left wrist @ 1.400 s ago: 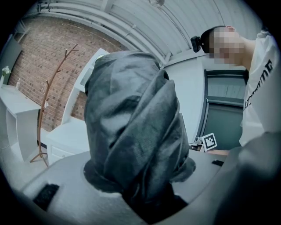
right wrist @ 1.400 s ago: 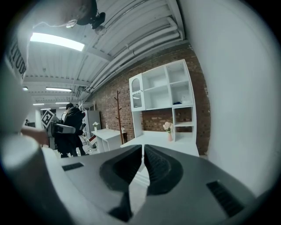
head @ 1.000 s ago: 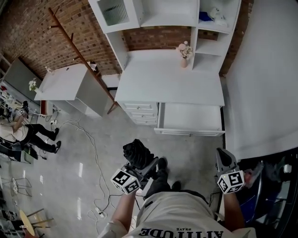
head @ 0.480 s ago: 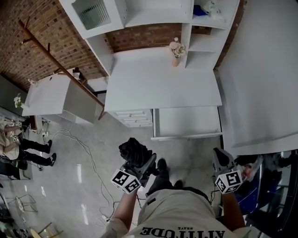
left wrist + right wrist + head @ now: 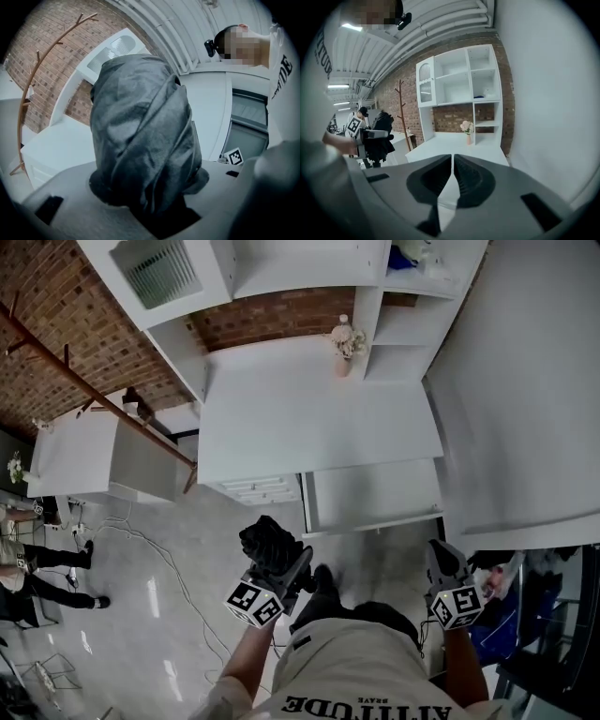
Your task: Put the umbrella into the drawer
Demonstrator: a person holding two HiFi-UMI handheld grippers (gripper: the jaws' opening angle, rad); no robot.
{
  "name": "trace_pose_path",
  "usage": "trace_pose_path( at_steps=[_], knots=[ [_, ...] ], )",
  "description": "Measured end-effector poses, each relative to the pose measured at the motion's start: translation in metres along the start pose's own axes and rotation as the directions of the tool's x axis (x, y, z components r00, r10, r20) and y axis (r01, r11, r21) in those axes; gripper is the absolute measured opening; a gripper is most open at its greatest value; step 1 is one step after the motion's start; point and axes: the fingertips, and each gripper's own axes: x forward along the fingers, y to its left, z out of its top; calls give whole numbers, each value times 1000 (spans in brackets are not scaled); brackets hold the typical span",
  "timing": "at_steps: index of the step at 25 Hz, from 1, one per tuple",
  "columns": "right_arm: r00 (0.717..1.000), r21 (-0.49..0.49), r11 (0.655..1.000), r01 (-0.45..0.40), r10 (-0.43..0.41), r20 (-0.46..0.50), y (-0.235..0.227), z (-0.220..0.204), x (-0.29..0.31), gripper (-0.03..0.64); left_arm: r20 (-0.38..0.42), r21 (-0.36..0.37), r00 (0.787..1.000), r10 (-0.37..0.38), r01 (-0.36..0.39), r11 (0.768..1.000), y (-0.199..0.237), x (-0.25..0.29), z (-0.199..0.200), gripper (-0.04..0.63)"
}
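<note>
Now gripping a folded dark umbrella (image 5: 140, 131) in the left gripper (image 5: 287, 566), with jaws set wide and pressing on both sides of the bundled fabric. Carrying it low over the pale glossy floor (image 5: 169, 634), short of the furniture, pointing roughly level toward the white desk (image 5: 319, 418). Filling most of the left gripper view with crumpled canopy, wrapped and bunched, bulging past the jaw tips.

Holding the right gripper (image 5: 453, 161) empty, with jaws drawn almost together, showing only a thin slit between the ribbed pads and nothing in it. Hanging out at the person's right side, well apart from the umbrella, angling a little downward toward the desk.

Facing an open drawer (image 5: 375, 519) under the right part of the desk top, pulled out toward the person, looking white and bare inside. Noting a stack of small closed drawers (image 5: 258, 489) just beside it on the left. Placing the umbrella outside the drawer, nearer the person and off to the drawer's left.

Noting also a vase of flowers (image 5: 344, 341) at the back of the desk top, shelves (image 5: 300, 263) above, brick wall (image 5: 47, 296) behind, a wooden coat stand (image 5: 94, 386) slanting across the left, and another person's legs (image 5: 42, 556) at the far left edge.
</note>
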Motion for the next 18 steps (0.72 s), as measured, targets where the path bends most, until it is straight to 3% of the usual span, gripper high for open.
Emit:
trace_pose_path(
  at_steps=[5,9,16,18],
  knots=[
    [1000,-8,1000,15,-15,-9,3,1,10,35,-7,0,1000,-16,16,1000,14,12,7,253],
    [1000,-12,1000,9,-9,-12,2,1,14,35,16,-45,999,52,-51,998,27,16,10,253],
    [999,-4,1000,-30,30,-14,-21,4,33,35,10,-72,996,94,-93,993,24,33,5,253],
    [998,-5,998,-60,60,-25,-28,3,45,35,10,-109,992,124,-122,987,26,41,3,255]
  ],
)
